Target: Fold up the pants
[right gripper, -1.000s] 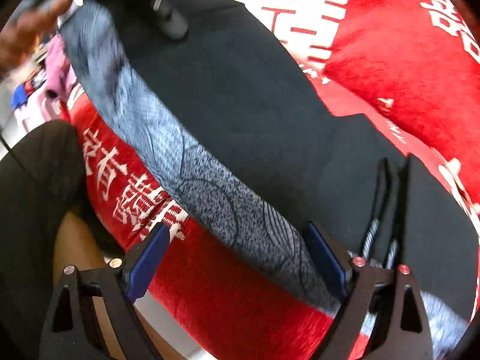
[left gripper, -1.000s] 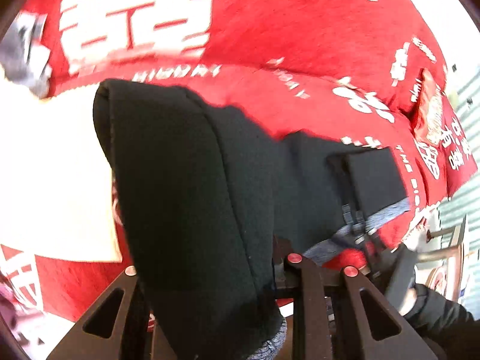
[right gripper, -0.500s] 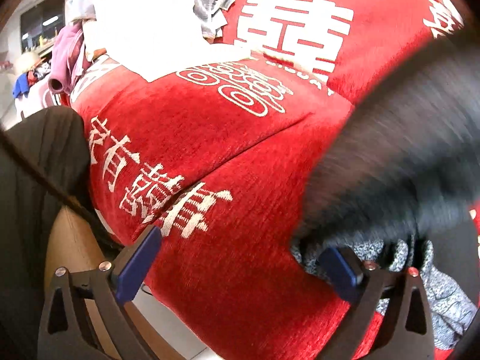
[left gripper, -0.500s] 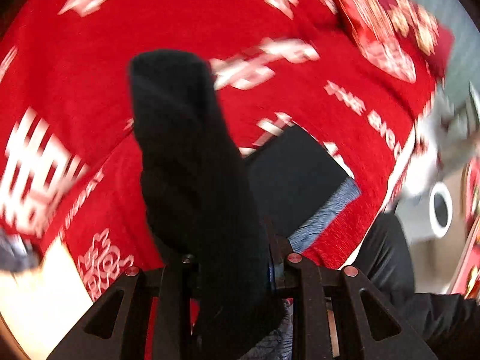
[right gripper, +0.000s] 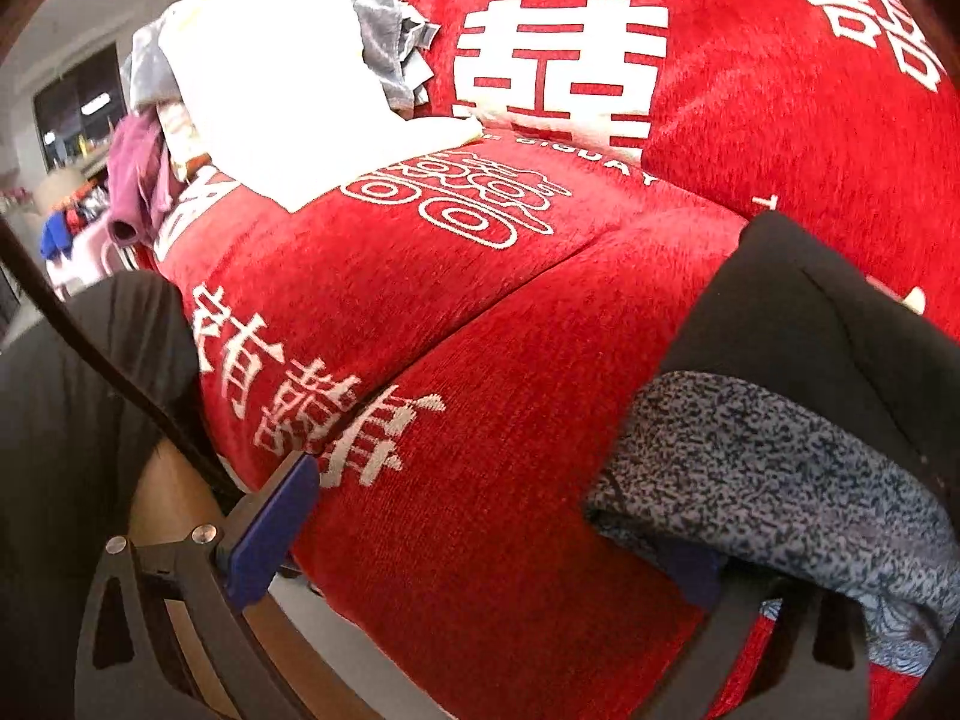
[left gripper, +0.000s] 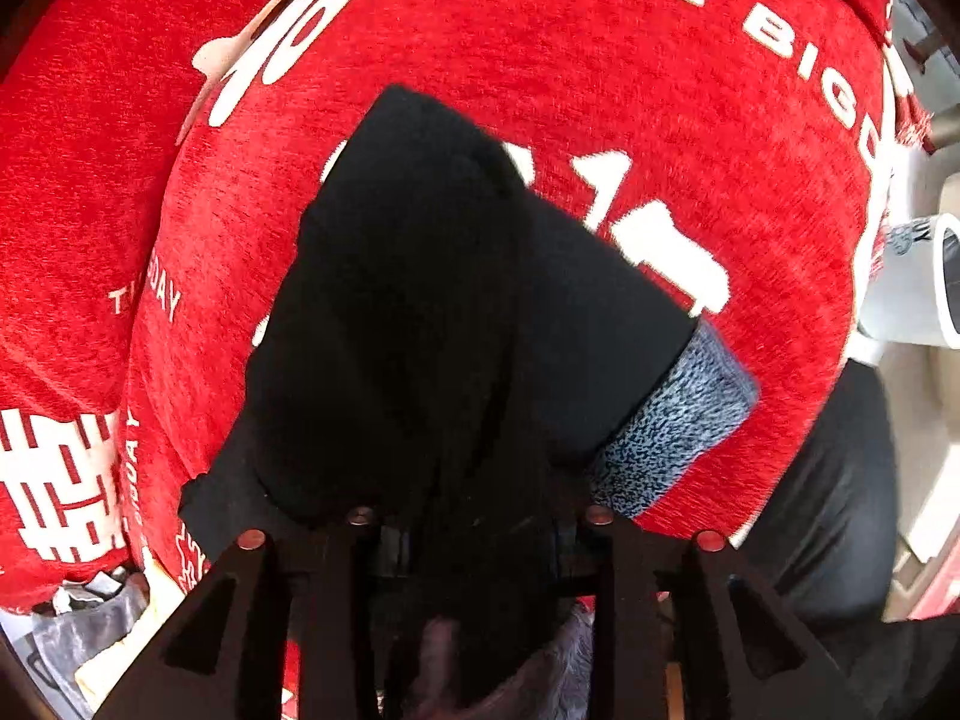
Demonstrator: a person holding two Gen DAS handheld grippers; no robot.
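The black pants with a grey speckled waistband lie folded on the red cover. My left gripper is shut on a thick fold of the black cloth, which drapes over its fingers and hides the tips. In the right wrist view the pants and their waistband lie at the right. My right gripper is open; its left blue pad hangs free at the cover's front edge, and its right finger sits under the waistband.
The red cover carries white characters. A pile of white and grey laundry lies at the far left. A white cup stands beyond the cover's right edge. A dark-clothed leg is near the front edge.
My left gripper has swung the black fold over to the right and lowered it onto the rest of the pants. The pants now lie as a short stack by my right gripper.
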